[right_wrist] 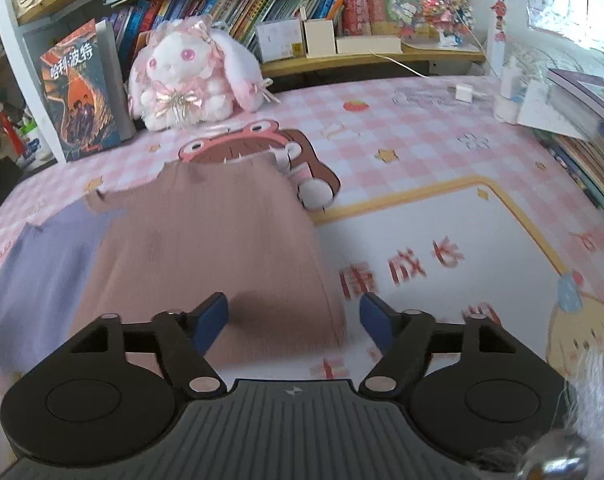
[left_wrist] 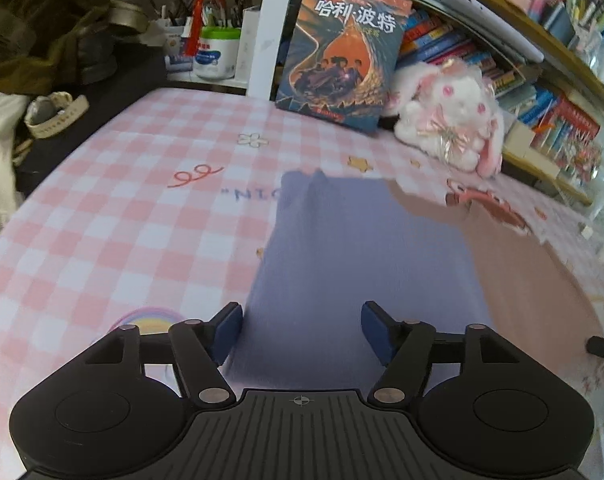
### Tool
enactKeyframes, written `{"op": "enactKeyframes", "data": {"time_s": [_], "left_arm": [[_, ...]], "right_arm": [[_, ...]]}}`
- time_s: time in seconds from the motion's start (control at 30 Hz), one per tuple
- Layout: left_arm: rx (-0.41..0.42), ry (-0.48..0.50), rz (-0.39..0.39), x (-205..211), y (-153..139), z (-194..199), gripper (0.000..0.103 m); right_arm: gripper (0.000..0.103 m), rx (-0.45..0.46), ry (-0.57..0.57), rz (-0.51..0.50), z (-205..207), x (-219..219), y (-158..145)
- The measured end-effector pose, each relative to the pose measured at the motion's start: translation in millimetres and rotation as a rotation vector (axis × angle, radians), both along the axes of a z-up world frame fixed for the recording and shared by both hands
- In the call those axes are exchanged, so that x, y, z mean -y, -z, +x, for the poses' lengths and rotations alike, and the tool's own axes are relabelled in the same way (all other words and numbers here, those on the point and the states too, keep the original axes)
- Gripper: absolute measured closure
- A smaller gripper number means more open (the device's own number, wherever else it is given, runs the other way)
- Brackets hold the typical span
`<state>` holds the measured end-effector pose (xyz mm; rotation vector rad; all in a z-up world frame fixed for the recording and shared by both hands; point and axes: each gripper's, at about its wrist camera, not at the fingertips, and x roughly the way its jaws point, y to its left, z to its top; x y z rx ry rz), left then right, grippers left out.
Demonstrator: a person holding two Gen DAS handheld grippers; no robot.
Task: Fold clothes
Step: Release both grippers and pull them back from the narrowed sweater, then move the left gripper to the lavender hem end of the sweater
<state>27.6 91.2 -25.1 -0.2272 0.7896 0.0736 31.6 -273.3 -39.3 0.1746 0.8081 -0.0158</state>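
Both grippers, left gripper [left_wrist: 302, 330] and right gripper [right_wrist: 291, 320], hover wide open and empty above the two-tone garment [right_wrist: 205, 240] lying flat on the checked mat [left_wrist: 141, 200]; the next move calls for pinching its near edge.

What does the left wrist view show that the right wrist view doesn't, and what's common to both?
Left wrist only: a wristwatch and an olive garment heap at the far left edge, plus the left tongs, open over the lavender cloth.

Right wrist only: a white charger, stacked books at right, and the right tongs, open.

Both: lavender cloth beside the pink cloth, the plush rabbit, the Harry Potter book.
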Motion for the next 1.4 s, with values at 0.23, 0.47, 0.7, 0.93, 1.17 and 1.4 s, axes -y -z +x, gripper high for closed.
{"op": "enactKeyframes", "data": {"time_s": [0.23, 0.47, 0.7, 0.93, 1.17, 1.4], "left_arm": [[0.024, -0.031, 0.034, 18, -9, -31, 0.03], [0.037, -0.031, 0.076, 39, -15, -60, 0.026], [0.01, 0.056, 0.073, 65, -11, -82, 0.026], [0.002, 0.062, 0.082, 75, -9, -94, 0.025], [-0.005, 0.069, 0.077, 79, -8, -99, 0.025], [-0.01, 0.066, 0.039, 75, -5, -94, 0.024]], "right_arm": [[0.016, -0.006, -0.021, -0.042, -37, -8, 2], [0.015, -0.003, -0.059, -0.032, -62, -12, 2], [0.015, 0.0, -0.111, -0.032, -81, -18, 2], [0.014, 0.0, -0.114, -0.027, -95, -13, 3], [0.014, 0.0, -0.113, -0.025, -102, -9, 3], [0.014, -0.004, -0.113, -0.031, -100, -9, 3]]}}
